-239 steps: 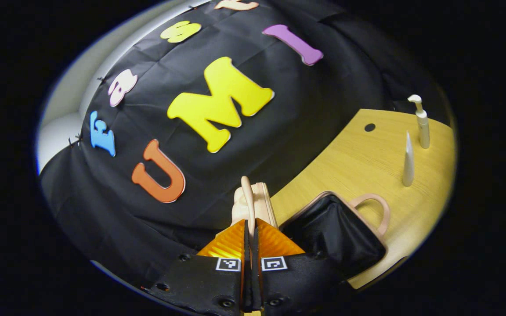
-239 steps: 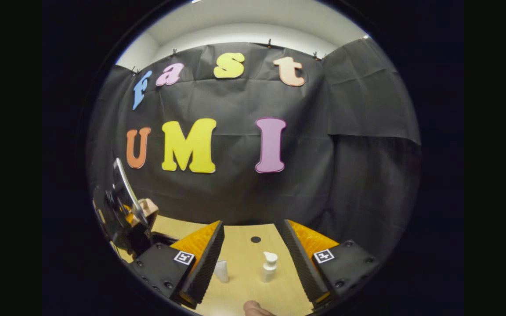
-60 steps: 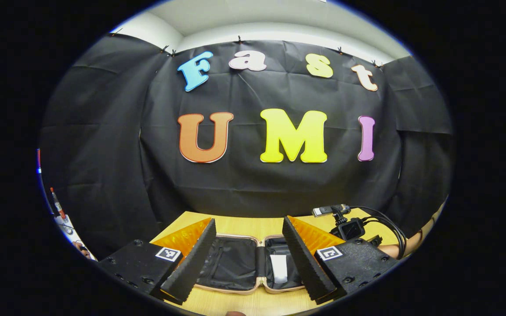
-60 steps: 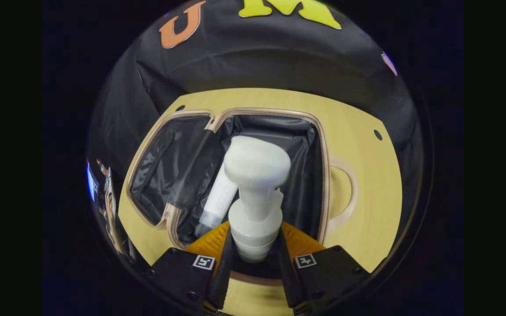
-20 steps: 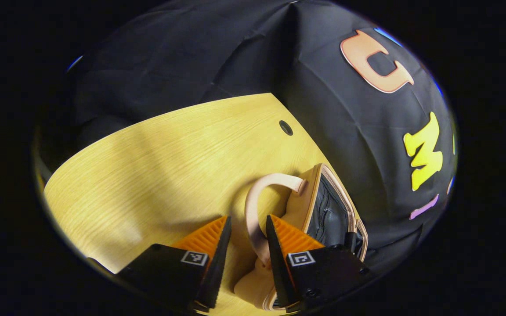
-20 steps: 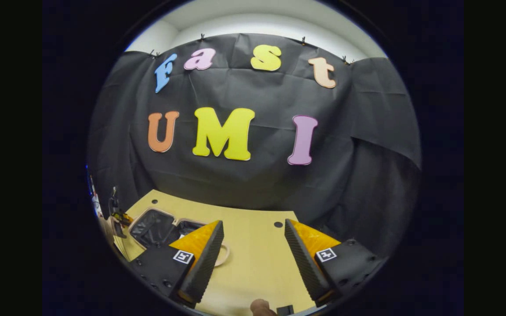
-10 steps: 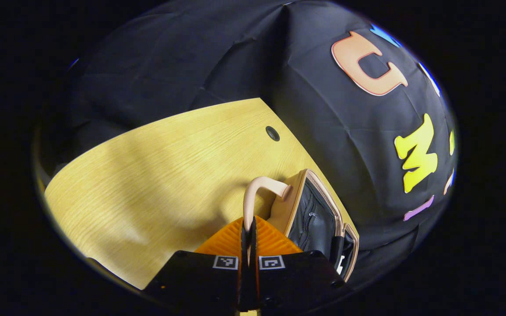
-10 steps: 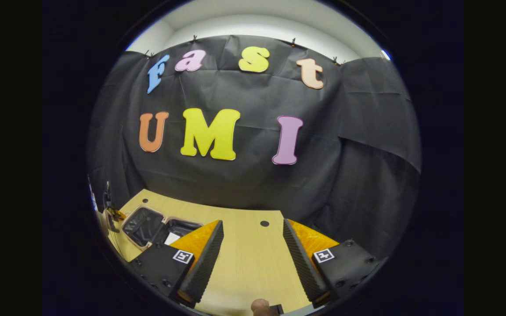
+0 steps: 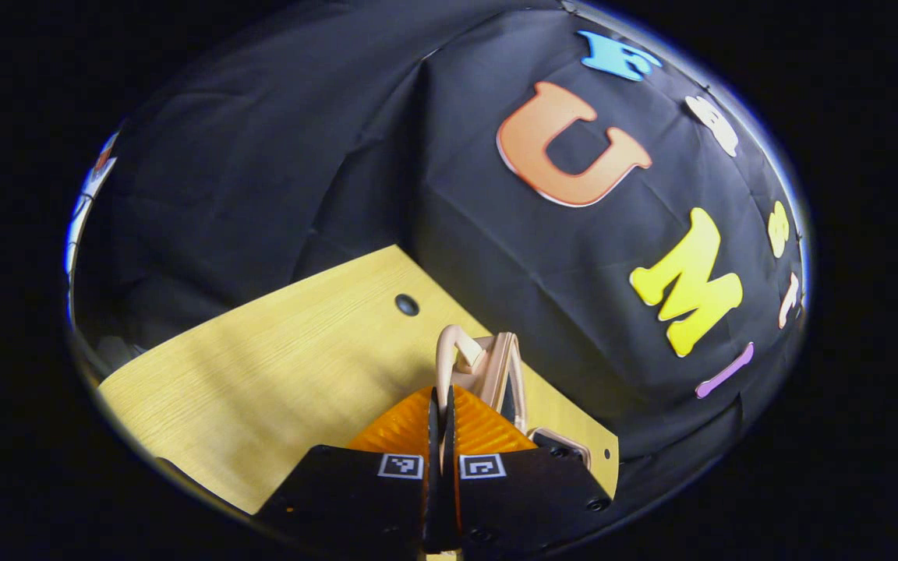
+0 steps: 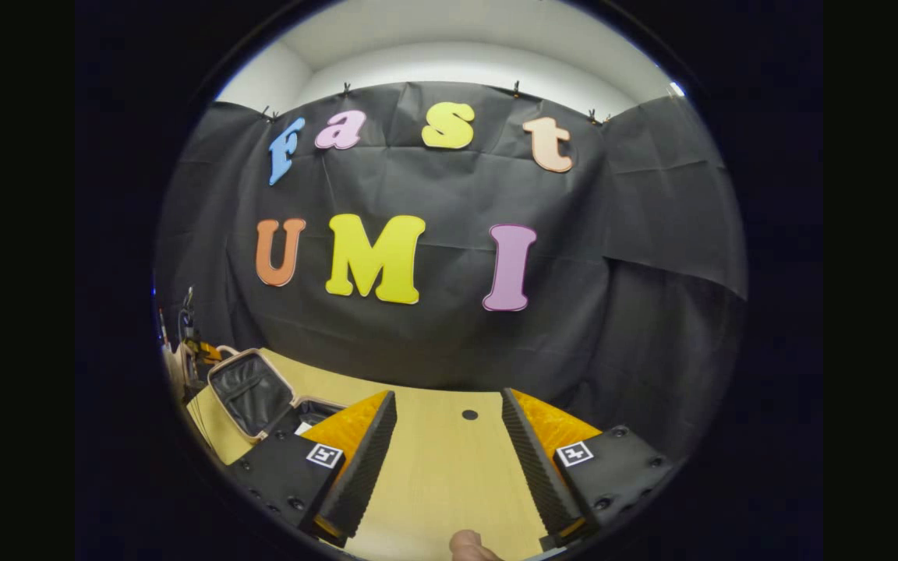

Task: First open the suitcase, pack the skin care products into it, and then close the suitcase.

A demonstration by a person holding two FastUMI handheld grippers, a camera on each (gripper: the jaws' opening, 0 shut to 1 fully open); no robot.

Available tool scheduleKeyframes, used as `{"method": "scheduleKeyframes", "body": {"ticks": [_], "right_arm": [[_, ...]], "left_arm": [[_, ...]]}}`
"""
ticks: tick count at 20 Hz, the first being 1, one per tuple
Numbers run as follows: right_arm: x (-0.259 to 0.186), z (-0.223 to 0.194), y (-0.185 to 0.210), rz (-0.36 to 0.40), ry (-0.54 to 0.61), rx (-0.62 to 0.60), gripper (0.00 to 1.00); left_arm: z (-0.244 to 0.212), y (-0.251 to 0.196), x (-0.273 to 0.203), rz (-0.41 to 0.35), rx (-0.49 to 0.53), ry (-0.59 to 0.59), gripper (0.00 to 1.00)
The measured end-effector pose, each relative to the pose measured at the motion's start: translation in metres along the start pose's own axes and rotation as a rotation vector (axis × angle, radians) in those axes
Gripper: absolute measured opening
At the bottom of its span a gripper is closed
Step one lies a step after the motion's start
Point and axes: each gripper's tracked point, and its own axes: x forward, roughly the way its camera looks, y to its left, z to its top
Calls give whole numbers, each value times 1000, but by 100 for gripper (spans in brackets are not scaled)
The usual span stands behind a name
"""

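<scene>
My left gripper (image 9: 441, 405) is shut on the beige handle (image 9: 449, 351) of the small suitcase. It holds the lid (image 9: 507, 370) up, and the lid shows nearly edge-on; a corner of the lower half (image 9: 562, 442) lies to the right. In the right gripper view the suitcase lid (image 10: 242, 393) stands half raised at the far left, its black lining facing me. Something white (image 10: 302, 428) lies in the lower half. The left gripper (image 10: 203, 351) is at the lid's far edge. My right gripper (image 10: 449, 460) hangs open over bare table, away from the suitcase.
The wooden table (image 9: 262, 374) has a cable hole (image 9: 406, 305) near its back edge, and the black cloth wall stands right behind it. In the right gripper view another hole (image 10: 469, 414) lies ahead, and a person's fingertip (image 10: 468, 541) shows at the bottom.
The left gripper closed on the suitcase handle and has swung the lid up from flat to near upright. The right gripper stayed open over the table.
</scene>
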Motion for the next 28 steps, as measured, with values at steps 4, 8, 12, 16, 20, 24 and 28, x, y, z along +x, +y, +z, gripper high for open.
{"method": "scheduleKeyframes", "body": {"ticks": [4, 8, 12, 16, 20, 24, 28], "right_arm": [[5, 1, -22, 13, -14, 17, 81], [8, -1, -41, 37, -9, 35, 81], [9, -1, -57, 62, -2, 42, 81], [8, -4, -60, 102, 6, 37, 80], [10, -7, -56, 141, 17, 43, 81], [15, -14, -71, 130, 35, 48, 80], [20, -22, -82, 108, 61, 62, 80]], "left_arm": [[1, -56, -24, -43, 77, -53, 3], [-12, -124, -41, -111, 135, -67, 3], [-39, -181, -51, -178, 191, -55, 3], [-77, -224, -57, -260, 189, -22, 3], [-117, -260, -58, -333, 166, 45, 3], [-164, -288, -51, -381, 153, 131, 3], [-218, -310, -39, -388, 200, 231, 3]]}}
